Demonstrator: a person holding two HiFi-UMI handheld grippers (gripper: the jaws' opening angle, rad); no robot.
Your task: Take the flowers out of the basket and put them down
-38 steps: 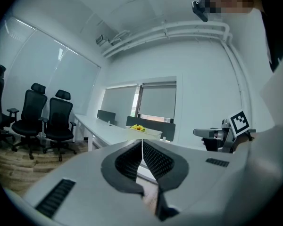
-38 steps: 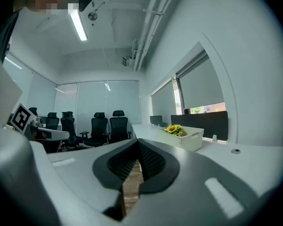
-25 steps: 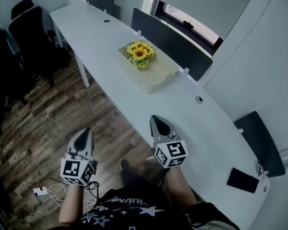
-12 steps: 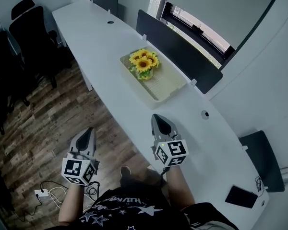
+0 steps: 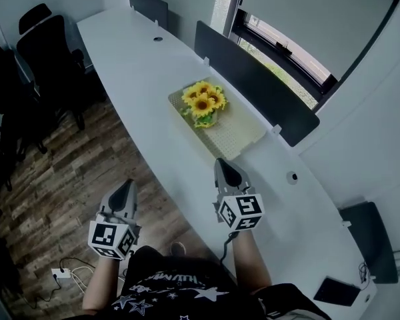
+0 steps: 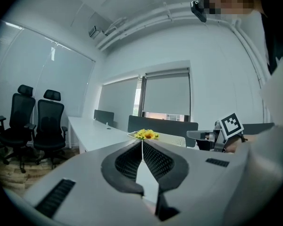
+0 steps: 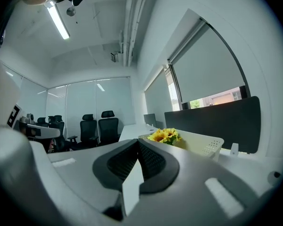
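**OBS:** Where was the bunch?

**OP:** Flowers (image 5: pixel 203 103) sat at the far end of the basket (image 5: pixel 248 144). The basket was on the long white table (image 5: pixel 133 65), well ahead of both grippers. Nothing lifted yet, by my read.

**OBS:** Worst case from there?

**OP:** Imo, a pinch on the petals instead of the stems, so the heads could've torn or slipped out mid-lift. The basket also looked light, perforated plastic. A snagged stem could've dragged it along w/ the bunch, maybe twd the table edge on my side.

**OBS:** And how did the bunch look?

**OP:** Small tight cluster of yellow sunflower-type heads w/ orange-brown centres, green leaves underneath. Prob. artificial, couldn't confirm. It stood roughly upright and poked above the rim. Stems were hidden from me.

**OBS:** Grippers?

**OP:** Right gripper (image 5: pixel 225 167) hung over the near table edge, jaws pressed together, nothing between them. Left gripper (image 5: pixel 125 189) was off the table, above the wood floor (image 5: pixel 67 165), also closed & empty. Going in closed would've just knocked the bunch over, so I'd have opened up first.

**OBS:** Anything around it?

**OP:** A dark divider panel (image 5: pixel 253 79) ran right behind the basket, so little room to overshoot. Black chairs (image 5: pixel 47 45) were off left, well apart.
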